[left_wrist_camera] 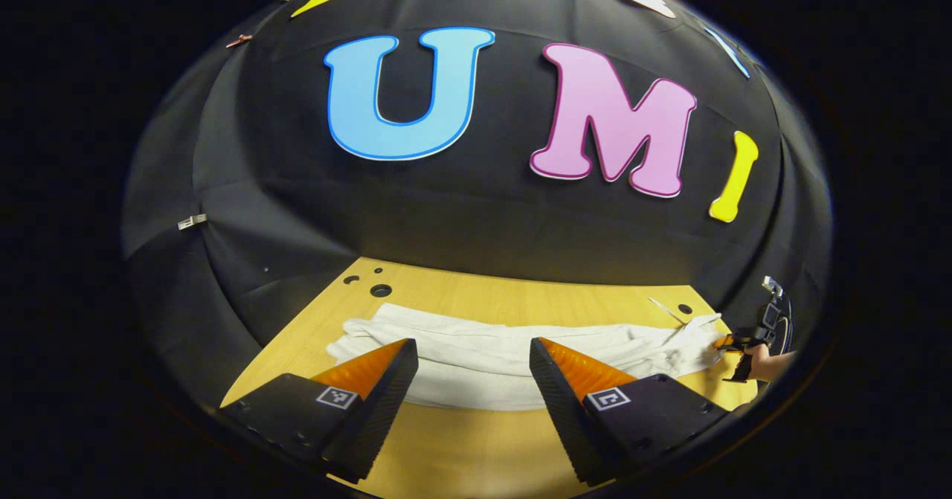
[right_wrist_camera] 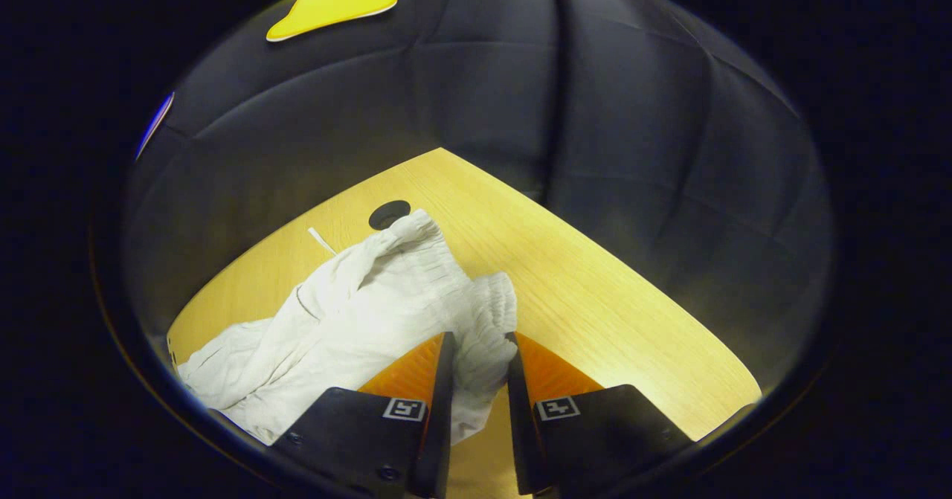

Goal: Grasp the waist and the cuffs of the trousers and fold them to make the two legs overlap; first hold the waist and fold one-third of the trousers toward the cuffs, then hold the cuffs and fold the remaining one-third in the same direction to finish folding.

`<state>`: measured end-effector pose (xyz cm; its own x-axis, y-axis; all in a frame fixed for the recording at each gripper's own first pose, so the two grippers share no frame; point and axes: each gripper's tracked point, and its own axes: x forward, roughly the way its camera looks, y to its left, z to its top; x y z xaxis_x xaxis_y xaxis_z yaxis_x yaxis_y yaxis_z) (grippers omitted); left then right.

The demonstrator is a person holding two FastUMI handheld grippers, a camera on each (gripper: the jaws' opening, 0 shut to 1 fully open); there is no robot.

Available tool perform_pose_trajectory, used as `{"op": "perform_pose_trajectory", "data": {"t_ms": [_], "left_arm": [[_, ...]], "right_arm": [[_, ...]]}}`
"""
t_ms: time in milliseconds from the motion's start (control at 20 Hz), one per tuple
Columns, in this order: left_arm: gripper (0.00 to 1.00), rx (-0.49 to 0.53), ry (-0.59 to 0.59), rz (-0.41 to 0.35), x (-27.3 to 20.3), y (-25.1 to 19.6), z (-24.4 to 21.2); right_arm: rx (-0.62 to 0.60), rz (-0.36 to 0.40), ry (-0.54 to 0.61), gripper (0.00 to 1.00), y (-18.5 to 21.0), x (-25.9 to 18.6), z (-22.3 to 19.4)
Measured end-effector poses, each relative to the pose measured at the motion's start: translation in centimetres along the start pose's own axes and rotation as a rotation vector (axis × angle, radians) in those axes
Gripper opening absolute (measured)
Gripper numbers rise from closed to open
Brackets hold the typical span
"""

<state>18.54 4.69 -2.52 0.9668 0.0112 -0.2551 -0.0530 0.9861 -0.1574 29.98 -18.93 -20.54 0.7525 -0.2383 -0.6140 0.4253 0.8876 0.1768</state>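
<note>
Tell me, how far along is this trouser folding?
Early. The white trousers lie stretched lengthwise on the wooden table, no third folded. The right claw pinches the gathered waistband; the left claw hangs open above the middle. Both thirds remain.

Trousers [left_wrist_camera: 513, 354] lying across the table [left_wrist_camera: 476, 447]
Left gripper [left_wrist_camera: 474, 361] is hovering before them; right gripper [right_wrist_camera: 476, 358] is pinching their gathered end.

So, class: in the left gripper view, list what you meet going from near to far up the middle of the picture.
Left gripper, its fingers apart → bare strip of wooden table → white trousers lying across it → more table → black cloth wall.
</note>
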Motion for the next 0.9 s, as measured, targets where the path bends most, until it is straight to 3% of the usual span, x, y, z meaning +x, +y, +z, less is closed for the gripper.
{"op": "perform_pose_trajectory", "data": {"t_ms": [200,600,900], "left_arm": [[0.96,0.027,-0.006,-0.043,-0.1,-0.9,0.5],[0.96,-0.014,-0.026,-0.087,-0.7,1.7,1.0],[0.96,-0.021,-0.012,-0.076,-2.2,6.1,-1.2]], "right_arm": [[0.001,0.023,0.036,0.16,0.7,-0.8,-0.2],[-0.127,0.024,-0.167,0.16,2.2,-8.9,6.0],[-0.202,0.098,-0.296,0.15,5.0,-14.5,8.2]]}}
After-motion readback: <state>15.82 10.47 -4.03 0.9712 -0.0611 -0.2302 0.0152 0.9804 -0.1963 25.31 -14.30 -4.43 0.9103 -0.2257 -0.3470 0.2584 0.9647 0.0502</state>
